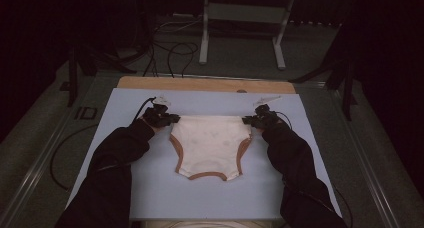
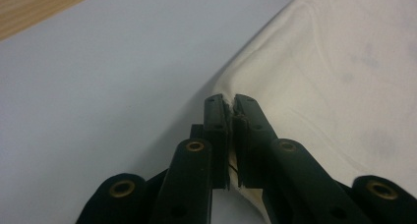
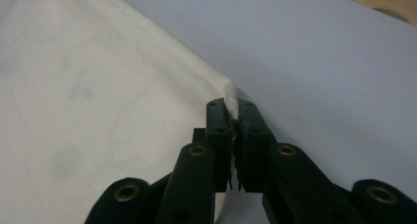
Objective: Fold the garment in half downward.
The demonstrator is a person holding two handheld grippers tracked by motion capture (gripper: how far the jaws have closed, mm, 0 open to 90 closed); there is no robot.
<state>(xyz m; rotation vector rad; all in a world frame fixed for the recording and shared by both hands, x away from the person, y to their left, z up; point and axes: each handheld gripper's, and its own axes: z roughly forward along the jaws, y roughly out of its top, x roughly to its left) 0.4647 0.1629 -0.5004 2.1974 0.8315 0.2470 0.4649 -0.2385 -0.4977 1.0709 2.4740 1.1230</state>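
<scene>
- While the left gripper point(image 2: 231, 103) bites down on one top corner of the cream underpants point(image 1: 211, 145), its two black jaws sit pressed together with a bit of cloth pinched between them.
- In the left gripper view, the cloth spreads away from that pinched corner toward the right, and the pale blue mat point(image 2: 98, 76) lies just beside the underpants on the other side.
- The right gripper point(image 3: 231, 106) is clamped the same way on the other top corner of the underpants, with a little white fold of cloth poking up between its jaws.
- From the high view, the left gripper point(image 1: 172, 119) and the right gripper point(image 1: 246, 120) sit at the two ends of the top edge of the underpants, well apart from each other.
- The underpants lie flat, with brown trim around the leg holes and along the bottom edge.
- They rest on the mat point(image 1: 150, 188), near its far half.
- Two dark sleeves point(image 1: 120, 153) reach in from the near side of the underpants.
- A strip of wooden board point(image 1: 205, 84) shows past the far edge of the underpants.
</scene>
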